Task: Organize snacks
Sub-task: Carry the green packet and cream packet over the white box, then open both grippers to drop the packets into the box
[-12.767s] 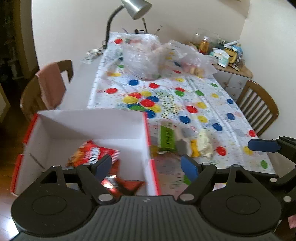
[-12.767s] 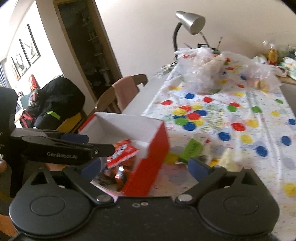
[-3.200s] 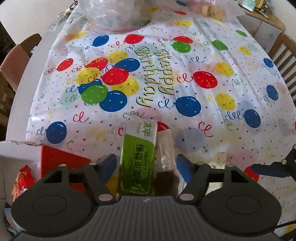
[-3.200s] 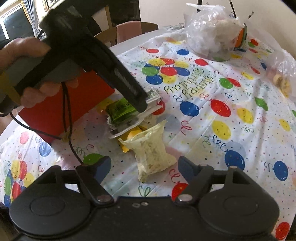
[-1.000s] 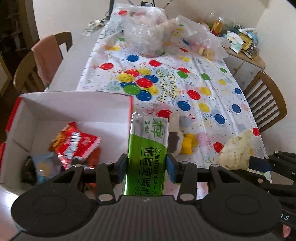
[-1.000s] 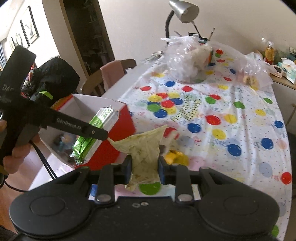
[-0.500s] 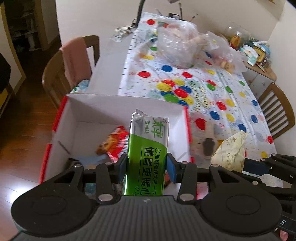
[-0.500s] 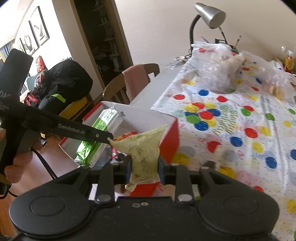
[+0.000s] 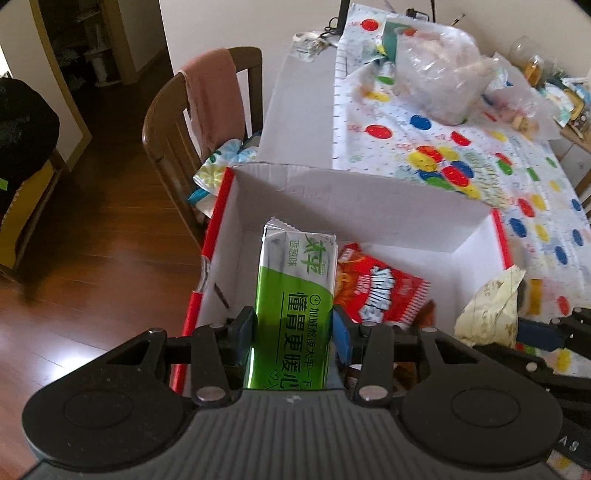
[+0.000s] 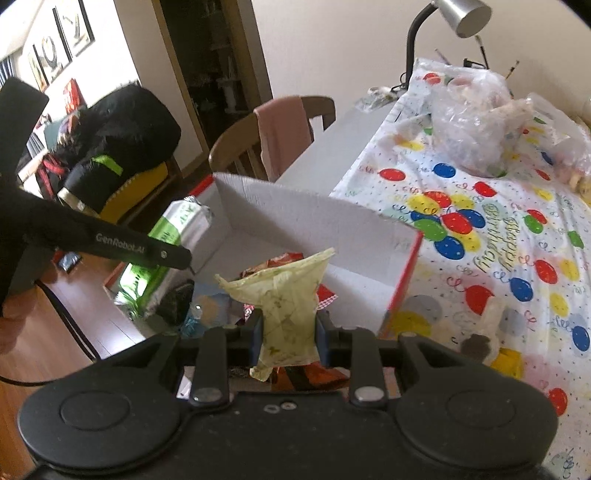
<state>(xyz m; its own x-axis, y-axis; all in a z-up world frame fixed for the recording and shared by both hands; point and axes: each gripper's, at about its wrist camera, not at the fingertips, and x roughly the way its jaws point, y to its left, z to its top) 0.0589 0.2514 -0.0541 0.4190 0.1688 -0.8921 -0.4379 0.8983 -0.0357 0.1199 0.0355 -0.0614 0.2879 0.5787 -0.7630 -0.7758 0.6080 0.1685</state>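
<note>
Currently, per item:

Green snack pack [image 9: 295, 306]: clamped between both fingers of the left gripper [image 9: 291, 332], held lengthwise along them, its sealed far end pointing into the box. Its near end is cut off behind the gripper body.

Pale yellow-green packet [image 10: 286, 314]: pinched at its middle by the closed right gripper [image 10: 288, 338], over the near part of the box; its crumpled top flares above the fingers. Print is too blurred to read.

Box [image 9: 369, 199]: white inside, red outside, open-topped, standing at the table edge. Near wall hidden by both grippers.

Box contents: a red snack bag [image 9: 380, 291] lies on the floor of the box, just right of the green pack. Darker wrappers [image 10: 177, 302] beside it are hard to identify.

Tablecloth [image 10: 498, 236]: balloon-printed; loose snacks [image 10: 491, 339] lie on it right of the box, partly hidden.

Surroundings: clear plastic bags [image 10: 472, 122], desk lamp [image 10: 458, 14], wooden chair [image 9: 192, 110] draped with pink cloth.
</note>
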